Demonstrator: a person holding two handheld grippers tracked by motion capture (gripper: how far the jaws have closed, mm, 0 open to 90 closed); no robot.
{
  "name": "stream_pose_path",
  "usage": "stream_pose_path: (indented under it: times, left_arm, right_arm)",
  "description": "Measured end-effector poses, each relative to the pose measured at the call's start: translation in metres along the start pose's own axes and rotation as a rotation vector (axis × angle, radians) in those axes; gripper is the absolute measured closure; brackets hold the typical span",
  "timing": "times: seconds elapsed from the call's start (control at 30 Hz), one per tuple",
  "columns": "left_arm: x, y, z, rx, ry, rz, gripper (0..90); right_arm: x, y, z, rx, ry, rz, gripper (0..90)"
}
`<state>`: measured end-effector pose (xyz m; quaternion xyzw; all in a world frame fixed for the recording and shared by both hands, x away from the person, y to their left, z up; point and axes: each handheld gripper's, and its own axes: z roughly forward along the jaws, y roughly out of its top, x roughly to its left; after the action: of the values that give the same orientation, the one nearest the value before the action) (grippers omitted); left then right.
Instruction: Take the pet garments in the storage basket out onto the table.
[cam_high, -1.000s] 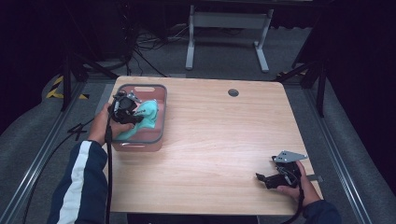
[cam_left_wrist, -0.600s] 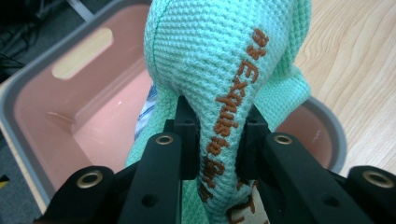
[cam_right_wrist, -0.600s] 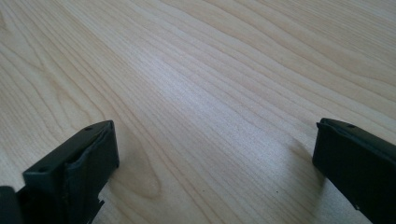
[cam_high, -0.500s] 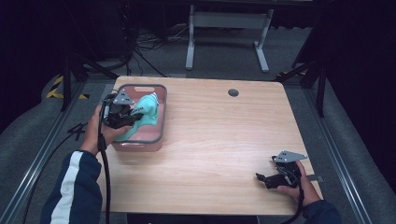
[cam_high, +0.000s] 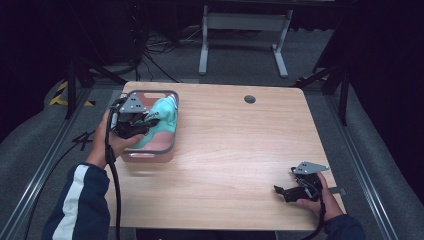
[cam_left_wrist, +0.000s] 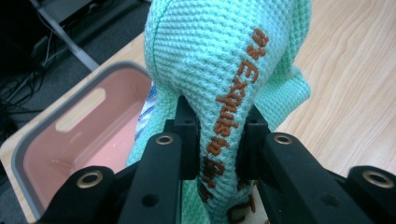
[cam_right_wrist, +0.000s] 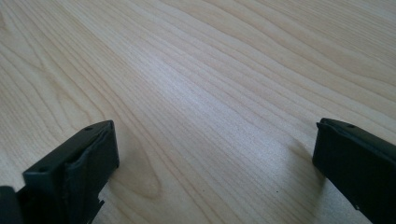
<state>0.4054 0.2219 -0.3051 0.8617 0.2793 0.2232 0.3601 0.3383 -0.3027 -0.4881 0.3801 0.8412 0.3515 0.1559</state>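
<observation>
Near the front right corner of the table (cam_high: 240, 165), the right gripper (cam_high: 286, 191) is resting low over bare wood with its jaws spread wide and holding nothing. Farther away, at the back left corner, the left gripper (cam_left_wrist: 219, 135) is pinching a fold of the mint green cloth (cam_left_wrist: 210, 56) above the pink bin (cam_high: 150, 151). Judging from this, the cloth is only being lifted out; placing it is not yet done.

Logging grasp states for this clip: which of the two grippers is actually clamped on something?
The left gripper: its jaws pinch a fold of the mint-green towel over the pink bin. The right gripper sits with jaws wide apart over bare wooden table.
</observation>
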Motion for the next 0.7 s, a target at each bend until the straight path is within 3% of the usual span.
stream_pose_path:
  times: [0.7]
  left_arm:
    - [-0.044,0.048,0.019,-0.018,-0.089,0.139,75.4]
  right_arm:
    - [0.000,0.000,0.000,0.000,0.000,0.000,0.5]
